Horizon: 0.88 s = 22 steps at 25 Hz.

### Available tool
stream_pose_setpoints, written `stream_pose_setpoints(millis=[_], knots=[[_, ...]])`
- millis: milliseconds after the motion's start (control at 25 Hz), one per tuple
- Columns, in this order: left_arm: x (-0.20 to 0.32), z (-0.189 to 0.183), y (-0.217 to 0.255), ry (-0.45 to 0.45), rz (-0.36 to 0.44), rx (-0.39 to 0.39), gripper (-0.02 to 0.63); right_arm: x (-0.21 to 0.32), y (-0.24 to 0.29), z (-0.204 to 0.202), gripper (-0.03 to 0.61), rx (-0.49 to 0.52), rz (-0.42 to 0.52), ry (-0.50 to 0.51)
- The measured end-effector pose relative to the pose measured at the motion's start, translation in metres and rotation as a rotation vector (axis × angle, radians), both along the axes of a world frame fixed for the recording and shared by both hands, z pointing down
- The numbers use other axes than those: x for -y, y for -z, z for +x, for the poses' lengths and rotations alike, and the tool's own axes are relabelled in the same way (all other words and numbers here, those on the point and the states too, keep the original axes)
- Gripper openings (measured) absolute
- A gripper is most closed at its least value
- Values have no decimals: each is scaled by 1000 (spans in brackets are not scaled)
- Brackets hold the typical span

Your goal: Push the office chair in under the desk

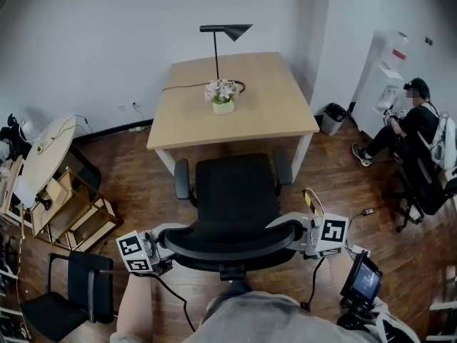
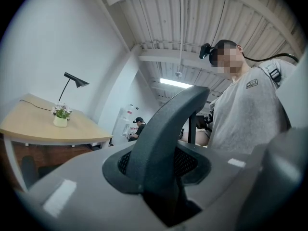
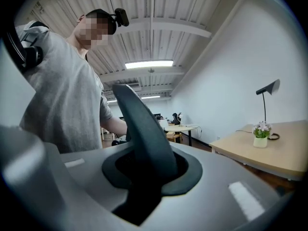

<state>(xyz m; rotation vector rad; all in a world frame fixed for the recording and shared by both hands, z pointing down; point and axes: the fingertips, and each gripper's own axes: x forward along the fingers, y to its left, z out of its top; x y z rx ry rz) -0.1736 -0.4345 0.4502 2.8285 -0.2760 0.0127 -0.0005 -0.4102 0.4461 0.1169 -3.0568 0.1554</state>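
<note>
The black office chair [image 1: 235, 191] stands facing the wooden desk [image 1: 264, 113], its seat front close to the desk's near edge. My left gripper [image 1: 166, 243] is shut on the left end of the curved backrest top [image 1: 225, 245], and my right gripper [image 1: 289, 236] is shut on its right end. In the left gripper view the backrest edge [image 2: 163, 129] rises from between the grey jaws of the left gripper [image 2: 163, 196]. The right gripper view shows the same backrest edge [image 3: 142, 134] clamped in the right gripper [image 3: 144, 191].
On the desk stand a black lamp [image 1: 218, 41] and a flower pot [image 1: 222, 95]. A bin [image 1: 333, 118] and a seated person [image 1: 410, 123] are at the right. At the left are a round white table [image 1: 46, 152], a wooden rack [image 1: 78, 213] and another black chair [image 1: 71, 291].
</note>
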Motion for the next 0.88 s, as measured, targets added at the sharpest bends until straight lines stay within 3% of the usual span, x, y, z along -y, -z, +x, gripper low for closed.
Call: stream_pose_setpoints(millis=[880], knots=[[154, -18, 2, -85, 19, -5, 135, 144, -2, -19, 103, -14, -7, -103]])
